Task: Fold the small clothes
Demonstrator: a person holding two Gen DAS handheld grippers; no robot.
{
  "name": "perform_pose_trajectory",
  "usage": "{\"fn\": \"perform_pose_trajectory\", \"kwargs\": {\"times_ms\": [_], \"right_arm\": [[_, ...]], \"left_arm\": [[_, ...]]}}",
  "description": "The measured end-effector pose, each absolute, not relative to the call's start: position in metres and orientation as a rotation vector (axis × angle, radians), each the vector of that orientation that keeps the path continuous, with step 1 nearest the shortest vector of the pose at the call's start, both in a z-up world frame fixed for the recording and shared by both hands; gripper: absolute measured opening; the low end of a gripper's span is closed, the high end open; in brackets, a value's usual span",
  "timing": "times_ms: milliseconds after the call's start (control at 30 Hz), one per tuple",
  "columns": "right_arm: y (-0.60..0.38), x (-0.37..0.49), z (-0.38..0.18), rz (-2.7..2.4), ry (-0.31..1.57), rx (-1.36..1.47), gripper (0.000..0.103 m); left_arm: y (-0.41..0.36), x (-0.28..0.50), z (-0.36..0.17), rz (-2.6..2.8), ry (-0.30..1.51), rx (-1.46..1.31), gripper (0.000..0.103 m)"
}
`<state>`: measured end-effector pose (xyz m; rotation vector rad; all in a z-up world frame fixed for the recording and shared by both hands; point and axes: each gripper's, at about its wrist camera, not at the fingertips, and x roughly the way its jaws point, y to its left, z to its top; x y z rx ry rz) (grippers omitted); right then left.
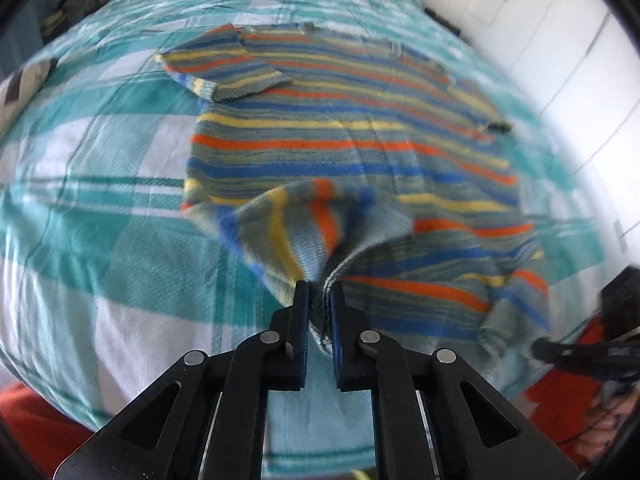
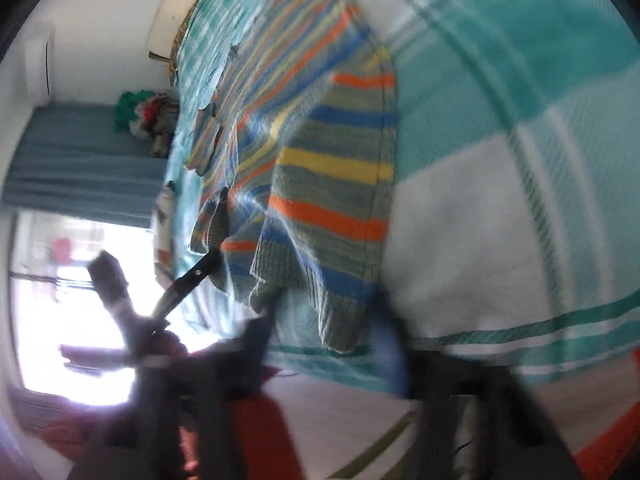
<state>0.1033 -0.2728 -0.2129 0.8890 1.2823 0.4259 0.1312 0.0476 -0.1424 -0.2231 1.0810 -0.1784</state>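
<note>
Left wrist view: the left hand-held gripper (image 1: 320,292) pinches the near hem of a striped knit sweater (image 1: 340,128), its two black fingers (image 1: 301,320) pressed onto a bunched fold of the cloth that rises between them. Beyond the grip, the sweater lies spread on a bed (image 1: 100,200) covered in a teal-and-white checked sheet, collar toward the far side. One sleeve (image 1: 224,68) is folded inward across the upper chest; the opposite sleeve reaches toward the bed's right edge. Stripes run in orange, blue, yellow and grey-green. At the lower right edge of this view the right hand-held gripper (image 1: 580,350) shows as a blurred dark shape just beside the sweater's near corner, above an orange-red surface (image 1: 560,400).

Right wrist view: the picture is rolled to one side and heavily blurred. Its own fingers appear as dark smears along the bottom, so the frame alone does not resolve the jaws; they stand closed, and whether cloth lies between them cannot be told. The sweater's ribbed hem (image 2: 320,300) hangs just ahead of them, over the bed's near edge. At the left, the other gripper's black fingers reach the sweater's lower edge against a bright window (image 2: 60,280). A blue curtain (image 2: 80,160) hangs above the window, and a pile of coloured clothes (image 2: 148,116) sits at the bed's far corner.
</note>
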Motion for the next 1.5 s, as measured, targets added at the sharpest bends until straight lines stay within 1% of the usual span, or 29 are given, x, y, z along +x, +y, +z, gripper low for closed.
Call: {"fn": "perform_pose_trajectory", "kwargs": {"times_ms": [67, 133, 233, 267, 300, 333, 400, 433, 467, 500, 533, 567, 600, 633, 667, 700, 733, 767, 800, 833, 867, 900, 967, 1033, 1133, 1233, 1333, 1433, 1500], "right_arm": [[-0.281, 0.095, -0.204, 0.421, 1.278, 0.897, 0.007], [-0.293, 0.084, -0.177, 0.421, 1.242, 0.832, 0.006], [-0.303, 0.070, -0.141, 0.376, 1.233, 0.638, 0.007], [-0.303, 0.069, -0.135, 0.360, 1.236, 0.582, 0.007], [-0.302, 0.069, -0.133, 0.356, 1.241, 0.535, 0.007], [-0.301, 0.071, -0.135, 0.358, 1.251, 0.510, 0.007], [-0.307, 0.078, -0.146, 0.343, 1.273, 0.491, 0.007], [-0.311, 0.080, -0.153, 0.330, 1.277, 0.488, 0.007], [-0.315, 0.082, -0.157, 0.316, 1.279, 0.496, 0.011], [-0.322, 0.084, -0.163, 0.307, 1.275, 0.531, 0.012], [-0.328, 0.084, -0.165, 0.297, 1.270, 0.576, 0.014], [-0.334, 0.083, -0.168, 0.295, 1.268, 0.630, 0.023], [-0.338, 0.082, -0.172, 0.300, 1.266, 0.674, 0.029], [-0.341, 0.080, -0.176, 0.306, 1.266, 0.724, 0.038], [-0.344, 0.079, -0.179, 0.312, 1.265, 0.769, 0.043], [-0.342, 0.080, -0.183, 0.318, 1.272, 0.815, 0.043], [-0.348, 0.077, -0.187, 0.323, 1.277, 0.854, 0.043], [-0.350, 0.075, -0.193, 0.320, 1.277, 0.902, 0.043], [-0.351, 0.074, -0.198, 0.313, 1.272, 0.933, 0.043], [-0.352, 0.075, -0.206, 0.305, 1.264, 0.968, 0.042], [-0.353, 0.076, -0.212, 0.310, 1.253, 0.998, 0.035], [-0.352, 0.078, -0.217, 0.325, 1.238, 1.026, 0.004], [-0.358, 0.078, -0.205, 0.324, 1.205, 1.026, 0.005], [-0.358, 0.075, -0.181, 0.330, 1.175, 0.948, 0.005], [-0.360, 0.073, -0.144, 0.329, 1.185, 0.784, 0.005], [-0.350, 0.082, -0.154, 0.298, 1.257, 0.666, 0.005], [-0.339, 0.088, -0.181, 0.249, 1.338, 0.648, 0.005], [-0.344, 0.085, -0.177, 0.235, 1.318, 0.671, 0.005], [-0.347, 0.081, -0.175, 0.226, 1.308, 0.651, 0.005]], "left_arm": [[0.069, 0.109, -0.125, -0.177, 1.049, -0.292, 0.004], [0.088, 0.081, -0.114, -0.177, 1.038, -0.333, 0.002], [0.093, 0.057, -0.123, -0.135, 1.122, -0.262, 0.004], [0.093, 0.052, -0.130, -0.114, 1.159, -0.226, 0.010], [0.094, 0.050, -0.136, -0.101, 1.182, -0.210, 0.022], [0.099, 0.049, -0.138, -0.080, 1.189, -0.222, 0.030], [0.118, 0.045, -0.134, -0.034, 1.150, -0.312, 0.062], [0.129, 0.043, -0.131, -0.024, 1.111, -0.376, 0.068], [0.137, 0.044, -0.128, -0.020, 1.078, -0.429, 0.075], [0.145, 0.047, -0.127, -0.019, 1.056, -0.475, 0.079], [0.150, 0.052, -0.131, -0.029, 1.055, -0.513, 0.079], [0.153, 0.058, -0.138, -0.047, 1.075, -0.551, 0.079], [0.152, 0.063, -0.145, -0.062, 1.102, -0.577, 0.076], [0.149, 0.068, -0.154, -0.073, 1.133, -0.594, 0.073], [0.144, 0.071, -0.159, -0.089, 1.157, -0.598, 0.064], [0.137, 0.074, -0.163, -0.108, 1.179, -0.585, 0.053], [0.129, 0.076, -0.165, -0.123, 1.190, -0.558, 0.049], [0.123, 0.074, -0.166, -0.131, 1.189, -0.534, 0.038], [0.117, 0.076, -0.166, -0.143, 1.191, -0.514, 0.012], [0.114, 0.076, -0.166, -0.167, 1.201, -0.509, 0.005], [0.114, 0.073, -0.164, -0.163, 1.197, -0.508, 0.004], [0.116, 0.074, -0.158, -0.161, 1.187, -0.507, 0.004], [0.127, 0.070, -0.141, -0.171, 1.153, -0.508, 0.004], [0.138, 0.062, -0.124, -0.188, 1.131, -0.501, 0.004], [0.139, 0.060, -0.122, -0.183, 1.158, -0.442, 0.004], [0.129, 0.069, -0.146, -0.129, 1.236, -0.351, 0.004], [0.134, 0.067, -0.150, -0.109, 1.252, -0.393, 0.003], [0.135, 0.065, -0.143, -0.099, 1.237, -0.369, 0.003], [0.132, 0.069, -0.152, -0.080, 1.258, -0.347, 0.003]]}}
